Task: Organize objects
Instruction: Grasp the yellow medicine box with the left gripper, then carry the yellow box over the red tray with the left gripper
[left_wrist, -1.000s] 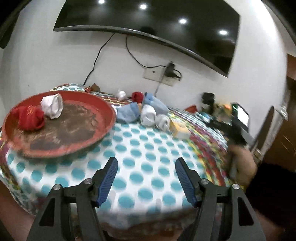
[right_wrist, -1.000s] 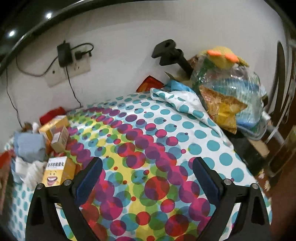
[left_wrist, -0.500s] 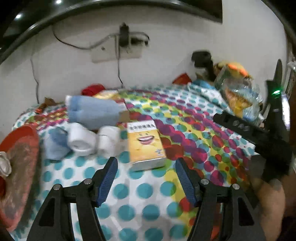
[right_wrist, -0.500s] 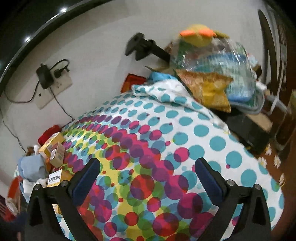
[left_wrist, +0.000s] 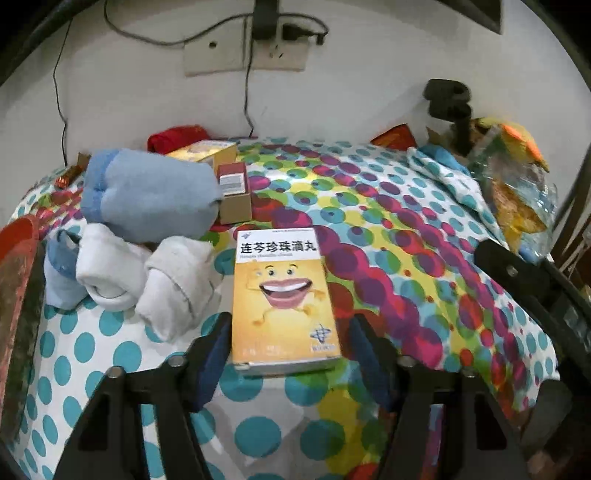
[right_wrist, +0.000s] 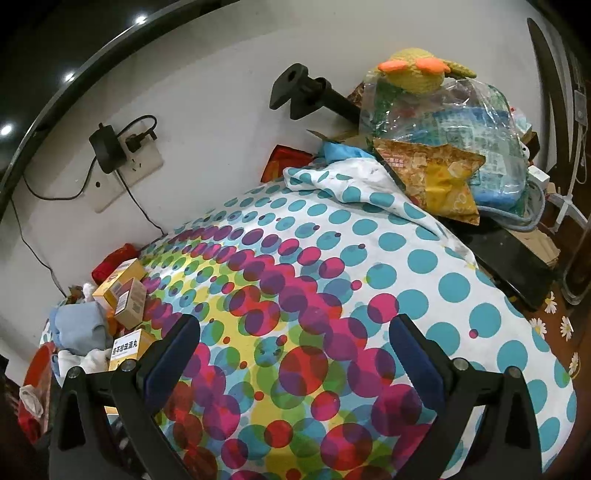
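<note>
Left claw (left_wrist: 290, 345) closing around flat yellow cardboard box with smiling mouth (left_wrist: 283, 299), pads not yet pressing; right claw (right_wrist: 295, 354) stood apart over dotted bench cloth (right_wrist: 424, 258).

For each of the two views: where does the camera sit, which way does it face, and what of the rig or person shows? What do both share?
Left wrist: on the left gripper, looking down along closing fingers that flank the yellow smiling-mouth medicine box; a black rig part sits at right.
Right wrist: on the open right gripper, facing bare polka-dot tablecloth toward the wall.
Shared: that box, tablecloth, white wall socket.
</note>
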